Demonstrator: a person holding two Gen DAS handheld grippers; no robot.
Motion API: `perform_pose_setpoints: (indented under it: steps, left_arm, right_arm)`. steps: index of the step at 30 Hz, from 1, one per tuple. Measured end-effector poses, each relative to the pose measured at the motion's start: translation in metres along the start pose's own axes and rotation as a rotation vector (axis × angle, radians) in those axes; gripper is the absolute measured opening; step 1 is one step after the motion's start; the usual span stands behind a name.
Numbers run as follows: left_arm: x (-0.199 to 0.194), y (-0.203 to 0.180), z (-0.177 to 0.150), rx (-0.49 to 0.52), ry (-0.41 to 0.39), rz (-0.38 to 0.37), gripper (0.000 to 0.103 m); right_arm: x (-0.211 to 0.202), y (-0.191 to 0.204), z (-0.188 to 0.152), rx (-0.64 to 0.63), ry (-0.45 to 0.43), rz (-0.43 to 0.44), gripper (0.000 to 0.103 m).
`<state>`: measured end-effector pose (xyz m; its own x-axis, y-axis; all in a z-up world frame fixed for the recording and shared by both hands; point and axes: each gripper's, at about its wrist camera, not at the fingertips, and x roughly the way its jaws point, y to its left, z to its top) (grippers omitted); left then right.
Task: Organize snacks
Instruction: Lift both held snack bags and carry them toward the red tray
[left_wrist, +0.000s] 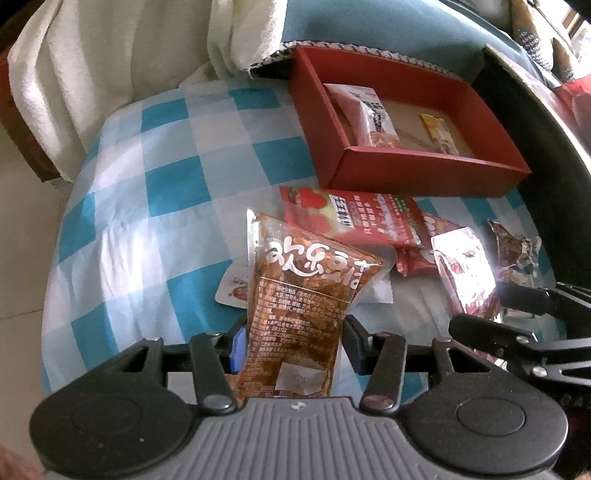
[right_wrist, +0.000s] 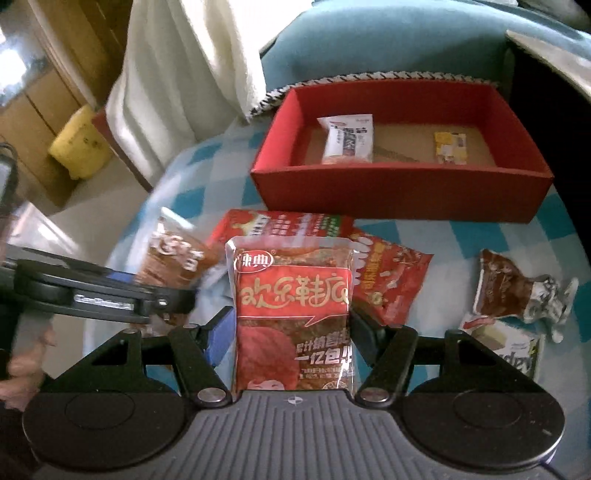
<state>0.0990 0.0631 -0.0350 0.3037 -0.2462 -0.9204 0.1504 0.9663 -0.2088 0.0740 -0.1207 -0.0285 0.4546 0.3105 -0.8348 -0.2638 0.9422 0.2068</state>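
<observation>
**Two packs held, red box straight ahead**

Left gripper (left_wrist: 293, 338) clamped on a brown snack pack (left_wrist: 295, 306), fingers pinching its lower sides. Pack standing up tall, long way pointing forward and up, top end leaning toward the red box (left_wrist: 424, 173). Right gripper (right_wrist: 291, 334) squeezed onto a red snack pack (right_wrist: 293, 317) in the same way, pack upright, long way running away from the camera.

Red box open on top, sitting at the far side of the blue checked cloth (left_wrist: 155, 206), past the heap of loose snacks. From the right gripper, box dead ahead and a little to the right, front wall facing the gripper. From the left gripper, box ahead and off to the right. Looks nearer and squarer to the right side, so probably the easier drop from there, though hard to be sure through such a bendy lens.

Already inside the box: a white pack (right_wrist: 347, 140) near the left wall and a small yellow pack (right_wrist: 450, 147) toward the right. Bare brown floor between them and in front.

Still lying on the cloth, between grippers and box: a big red bag (right_wrist: 288, 225), another red pack (right_wrist: 388, 280) partly under it, a crumpled brown wrapper (right_wrist: 517, 291) off to the right, and a white pack (right_wrist: 509, 347) just below that.

Next move likely up, forward over the front wall, then let go. Both packs floppy, so maybe some flapping on the way.
</observation>
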Motion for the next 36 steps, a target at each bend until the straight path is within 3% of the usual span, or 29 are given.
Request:
perform_pose_setpoints:
  steps: [18, 36]
  left_arm:
    - [-0.018, -0.042, 0.023, 0.077, -0.091, -0.018, 0.045]
    - [-0.035, -0.082, 0.071, 0.139, -0.217, -0.009, 0.045]
  right_arm:
    - [-0.032, -0.025, 0.027, 0.071, -0.140, -0.031, 0.073]
    - [-0.057, -0.046, 0.076, 0.048, -0.254, -0.066, 0.073]
